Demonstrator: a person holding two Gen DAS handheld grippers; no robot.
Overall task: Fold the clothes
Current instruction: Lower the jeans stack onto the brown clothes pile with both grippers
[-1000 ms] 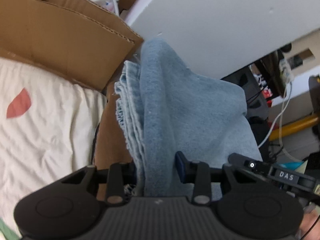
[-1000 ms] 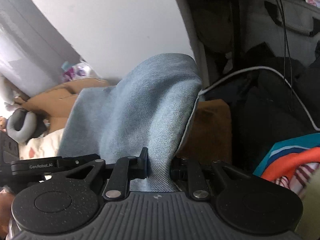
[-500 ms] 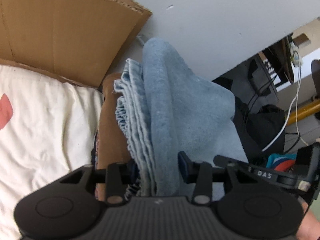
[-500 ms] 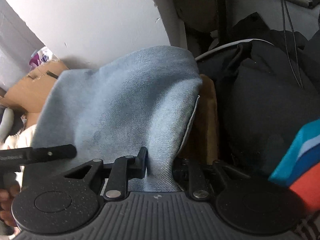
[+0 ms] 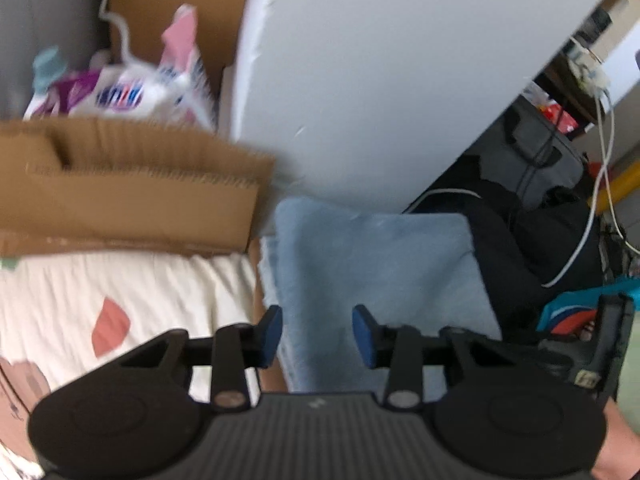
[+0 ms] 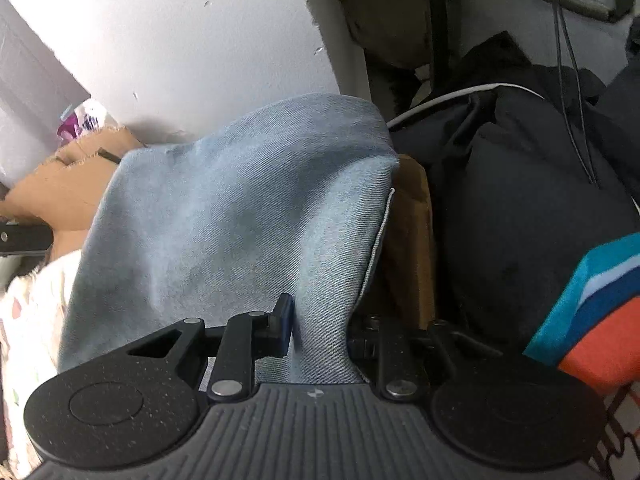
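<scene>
The left gripper [image 5: 317, 335] fingers are closing, clear of the denim garment [image 5: 376, 264] lying lower centre. The right gripper [image 6: 320, 328] fingers are pinching a denim fold.

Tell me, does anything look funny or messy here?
Yes. The blue denim garment hangs bunched from the right gripper, not flat. The left gripper is closing with no cloth pinched. The cardboard box edge looks torn and ragged.

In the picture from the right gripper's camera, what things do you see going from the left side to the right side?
Brown cardboard box → blue denim garment, pinched in the right gripper → black jacket → blue and orange striped cloth.
</scene>
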